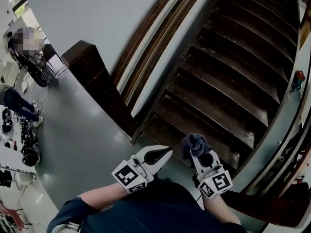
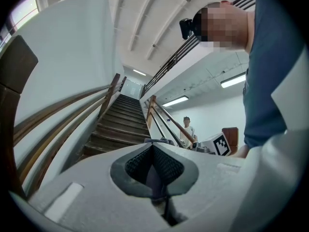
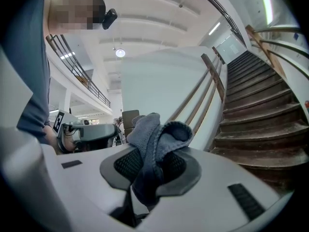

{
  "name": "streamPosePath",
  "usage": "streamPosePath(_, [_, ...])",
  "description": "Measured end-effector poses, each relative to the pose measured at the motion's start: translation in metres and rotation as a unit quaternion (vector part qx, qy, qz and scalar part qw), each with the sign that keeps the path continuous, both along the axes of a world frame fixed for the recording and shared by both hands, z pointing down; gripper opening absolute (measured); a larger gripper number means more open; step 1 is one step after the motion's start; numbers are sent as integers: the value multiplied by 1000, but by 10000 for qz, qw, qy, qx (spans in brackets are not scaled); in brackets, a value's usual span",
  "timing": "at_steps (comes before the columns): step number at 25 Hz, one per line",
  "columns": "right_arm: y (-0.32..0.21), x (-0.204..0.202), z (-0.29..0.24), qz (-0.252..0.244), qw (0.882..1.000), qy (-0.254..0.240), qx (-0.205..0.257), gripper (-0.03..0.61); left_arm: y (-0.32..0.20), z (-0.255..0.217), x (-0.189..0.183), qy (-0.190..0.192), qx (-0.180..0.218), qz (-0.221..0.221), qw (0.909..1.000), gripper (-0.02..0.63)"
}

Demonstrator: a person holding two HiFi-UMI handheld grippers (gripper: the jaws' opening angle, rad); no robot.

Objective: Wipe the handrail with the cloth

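I stand at the foot of the stairs (image 1: 228, 76), on the grey floor (image 1: 73, 140), which stretches wide to my left. The bottom step lies just ahead of both claws. A dark post (image 1: 90, 64) marks the wall's end on the left. From there a wooden handrail (image 1: 147, 30) climbs along the white wall, with a second rail (image 1: 165, 40) running parallel just beside it. On the far side of the stairs a banister (image 2: 170, 118) bounds the treads, so the flight is closed in on both sides.

I count two claws, one cloth and two wall rails. One person (image 2: 187, 128) stands beyond the banister.

My left claw (image 1: 166, 152) has its jaws pressed together with nothing between them. My right claw (image 1: 199, 153) is clamped on the cloth (image 1: 193, 142). The cloth is dark blue-grey, soft and bunched. It stands up out of the jaws in a crumpled fold, with one end hanging down between the pads. It is well apart from the handrail, touching neither rail.
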State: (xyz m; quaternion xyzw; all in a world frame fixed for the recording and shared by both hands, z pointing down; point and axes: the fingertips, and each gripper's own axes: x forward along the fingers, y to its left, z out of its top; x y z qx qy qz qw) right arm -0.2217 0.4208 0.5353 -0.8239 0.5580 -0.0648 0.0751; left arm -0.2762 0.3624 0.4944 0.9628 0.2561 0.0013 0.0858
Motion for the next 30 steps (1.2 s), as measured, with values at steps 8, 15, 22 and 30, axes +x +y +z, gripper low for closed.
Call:
streamPosePath(8, [-29, 63, 6, -58, 9999, 35, -103, 97, -32, -2, 67, 212, -22, -103, 9997, 4])
streamPosePath(15, [-90, 156, 3, -155, 9997, 64, -151, 97, -100, -7, 157, 394, -36, -449, 9982, 4])
streamPosePath(22, [-204, 279, -15, -340, 9993, 67, -150, 97, -212, -22, 269, 546, 116, -817, 9951, 3])
streamPosePath(30, [-325, 404, -120, -473, 9982, 200, -295, 97, -320, -118, 385, 545, 25, -914, 9943, 4])
